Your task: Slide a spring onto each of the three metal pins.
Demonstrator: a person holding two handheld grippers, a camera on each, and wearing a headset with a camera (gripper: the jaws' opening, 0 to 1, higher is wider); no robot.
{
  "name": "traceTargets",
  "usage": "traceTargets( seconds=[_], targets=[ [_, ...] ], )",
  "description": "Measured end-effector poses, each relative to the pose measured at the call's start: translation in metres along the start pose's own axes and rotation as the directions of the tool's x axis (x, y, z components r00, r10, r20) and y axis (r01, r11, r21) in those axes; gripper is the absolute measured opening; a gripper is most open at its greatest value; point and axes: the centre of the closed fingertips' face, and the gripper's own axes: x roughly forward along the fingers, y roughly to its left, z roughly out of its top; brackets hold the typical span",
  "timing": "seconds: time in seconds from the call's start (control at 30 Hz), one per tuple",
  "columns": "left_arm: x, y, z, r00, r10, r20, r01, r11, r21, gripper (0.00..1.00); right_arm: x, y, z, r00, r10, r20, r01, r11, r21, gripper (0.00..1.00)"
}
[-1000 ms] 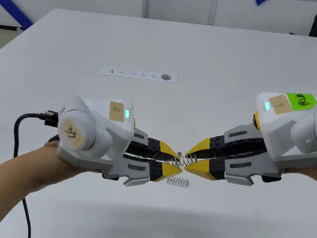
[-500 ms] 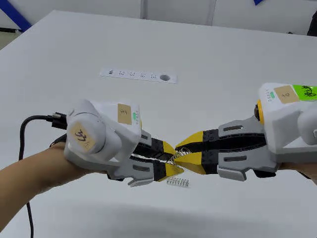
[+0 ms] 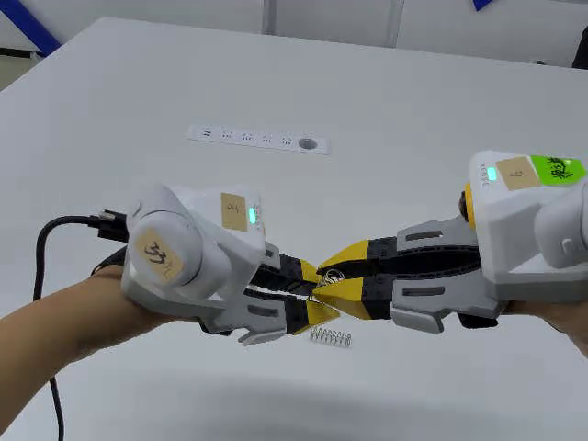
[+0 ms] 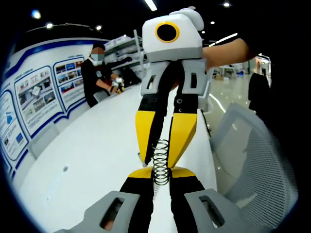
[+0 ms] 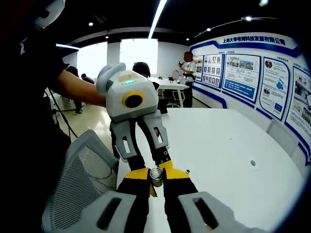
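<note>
Gripping spring [image 4: 161,162], right tool [image 5: 156,180] meets left tool [image 4: 163,175]; left tool's grasp obscured.

White pwr strip [image 3: 257,138] flat on white table [image 3: 413,110], grey mesh chair [image 4: 257,160] by table edge.

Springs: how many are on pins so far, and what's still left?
Done: none I can confirm. In hand: the right gripper pinches one spring and meets the left gripper, which seems to grip a thin pin; whether it's threaded on is unclear. Left: a second spring lies loose on the table beneath them, plus any remaining pins.
</note>
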Motion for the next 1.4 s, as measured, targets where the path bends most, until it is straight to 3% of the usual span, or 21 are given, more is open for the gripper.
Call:
traceTargets(
  seconds=[0.1,0.27,0.4,0.57,0.67,0.77,0.83,0.9,1.03,1.2,1.27,1.4],
  targets=[
    [-0.001,0.002,-0.002,1.0,0.009,0.001,-0.009,0.999,-0.038,0.11,0.0,-0.001,-0.001,1.0,-0.003,-0.001,0.003,1.0,0.006,0.11],
    [-0.003,0.009,-0.014,0.9982,0.041,-0.044,-0.043,0.997,-0.057,0.12,-0.004,-0.009,0.001,0.9995,-0.028,0.017,0.027,0.999,0.023,0.11],
    [-0.009,0.017,-0.017,0.9967,0.076,-0.03,-0.078,0.993,-0.091,0.21,-0.014,-0.021,0.0,0.9975,-0.067,0.022,0.066,0.997,0.034,0.11],
    [-0.019,0.024,-0.022,0.9937,0.109,-0.025,-0.111,0.987,-0.116,0.32,-0.033,-0.045,-0.014,0.9905,-0.138,-0.004,0.138,0.989,0.058,0.11],
    [-0.024,0.027,-0.032,0.9906,0.124,-0.058,-0.13,0.984,-0.122,0.35,-0.048,-0.064,-0.026,0.978,-0.205,-0.037,0.207,0.976,0.072,0.11],
    [-0.03,0.028,-0.038,0.9881,0.138,-0.067,-0.146,0.982,-0.119,0.41,-0.061,-0.085,-0.043,0.9566,-0.279,-0.084,0.286,0.954,0.089,0.11],
    [-0.034,0.03,-0.04,0.9859,0.154,-0.065,-0.16,0.981,-0.105,0.45,-0.068,-0.098,-0.056,0.9375,-0.326,-0.123,0.338,0.937,0.094,0.11],
    [-0.039,0.035,-0.042,0.9797,0.188,-0.072,-0.192,0.979,-0.069,0.48,-0.069,-0.105,-0.065,0.9309,-0.34,-0.133,0.355,0.928,0.114,0.11],
    [-0.045,0.037,-0.045,0.9775,0.199,-0.069,-0.205,0.975,-0.089,0.62,-0.065,-0.115,-0.086,0.9123,-0.363,-0.19,0.388,0.915,0.115,0.11],
    [-0.055,0.043,-0.046,0.9703,0.233,-0.064,-0.24,0.964,-0.119,0.74,-0.053,-0.12,-0.107,0.909,-0.35,-0.226,0.391,0.905,0.168,0.11],
    [-0.059,0.044,-0.049,0.9673,0.244,-0.07,-0.251,0.959,-0.133,0.76,-0.048,-0.122,-0.116,0.904,-0.342,-0.256,0.392,0.903,0.177,0.11],
    [-0.064,0.044,-0.059,0.9624,0.251,-0.105,-0.264,0.955,-0.136,0.76,-0.042,-0.122,-0.127,0.903,-0.326,-0.281,0.385,0.903,0.191,0.11]
  ],
)
